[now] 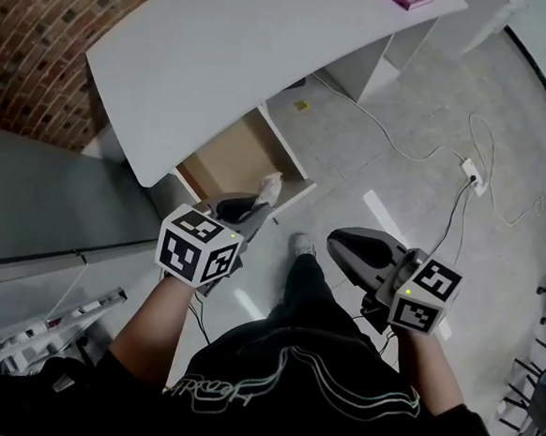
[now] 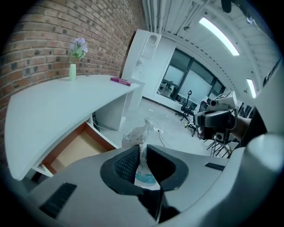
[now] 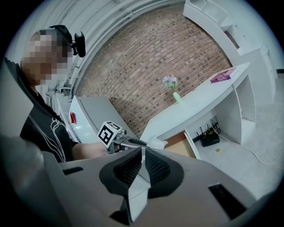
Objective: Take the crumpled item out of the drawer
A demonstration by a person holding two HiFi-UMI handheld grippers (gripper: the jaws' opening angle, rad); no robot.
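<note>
The person's black top (image 1: pixel 289 374) fills the bottom of the head view, and just beyond it the two marker cubes are seen, one on each tool. The left tool (image 1: pixel 258 205) is held out over the front edge of the drawer (image 1: pixel 231 157), which stands pulled out from under the near edge of the white surface (image 1: pixel 249 41). In the left gripper view the left tool (image 2: pixel 142 153) is closed on the crumpled item (image 2: pixel 138 135). A thin white wrapper with a patch of blue print is pinched between the pads, and its wrinkled top sticks up past the fingertips. In the head view the crumpled item (image 1: pixel 272 186) is seen at the front right corner of the drawer, raised above the rim and not resting on the brown bottom.

The right tool (image 1: pixel 335 238) is kept well apart, over the floor beside the person's leg. In its own view the right tool (image 3: pixel 143 155) is drawn nearly together, with only a narrow slit between the jaws and nothing held.

The grasp is judged done, and the lift out of the drawer is judged done or very nearly so. The drawer bottom (image 2: pixel 73 148) is seen bare. What is left is judged to be little: the item is to be carried clear of the drawer front
</note>
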